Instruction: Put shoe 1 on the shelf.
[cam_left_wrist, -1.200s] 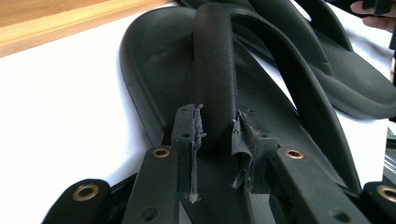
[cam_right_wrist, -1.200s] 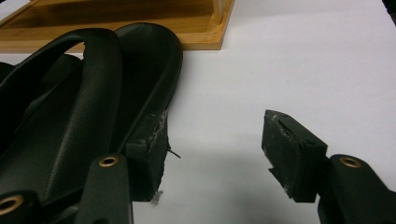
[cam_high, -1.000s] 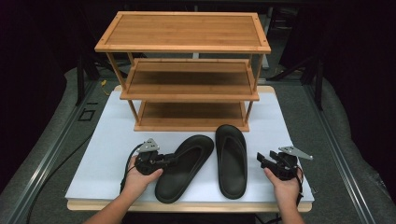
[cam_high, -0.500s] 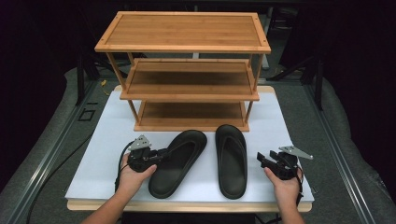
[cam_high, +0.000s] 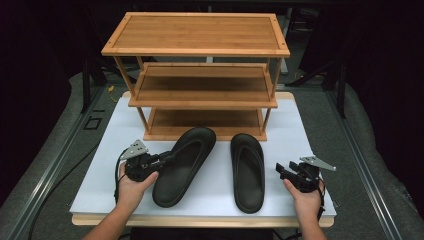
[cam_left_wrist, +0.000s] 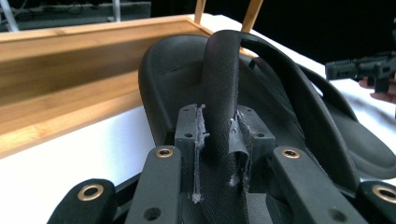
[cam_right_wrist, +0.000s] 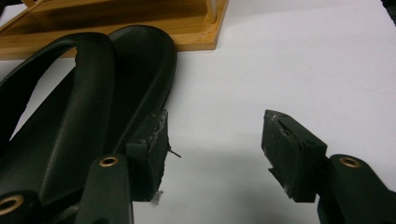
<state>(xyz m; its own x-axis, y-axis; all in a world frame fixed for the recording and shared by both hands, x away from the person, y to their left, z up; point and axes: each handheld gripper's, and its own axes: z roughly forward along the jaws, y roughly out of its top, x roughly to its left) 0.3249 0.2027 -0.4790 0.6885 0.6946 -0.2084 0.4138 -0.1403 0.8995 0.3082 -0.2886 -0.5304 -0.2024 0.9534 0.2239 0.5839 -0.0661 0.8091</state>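
Two black slippers lie on the white board in front of a wooden rack. My left gripper (cam_high: 166, 159) is shut on the strap of the left slipper (cam_high: 186, 150), whose toe points at the rack's bottom shelf. In the left gripper view the pads (cam_left_wrist: 198, 135) pinch that strap (cam_left_wrist: 219, 84) from both sides, and the slipper looks raised off the board. The right slipper (cam_high: 248, 170) lies flat. My right gripper (cam_high: 281, 171) stands open just to its right, resting low. In the right gripper view its jaws (cam_right_wrist: 215, 140) are empty, with the slipper's edge (cam_right_wrist: 140, 79) beside the left pad.
The three-shelf wooden rack (cam_high: 200, 95) stands at the back of the white board (cam_high: 95, 175), its shelves bare. The bottom shelf (cam_left_wrist: 60, 88) is close ahead of the held slipper. Dark floor and cables surround the table.
My left hand has moved left and toward the rack and risen a little, carrying the left slipper with it; its toe now sits nearer the bottom shelf. The right hand and right slipper have stayed put.
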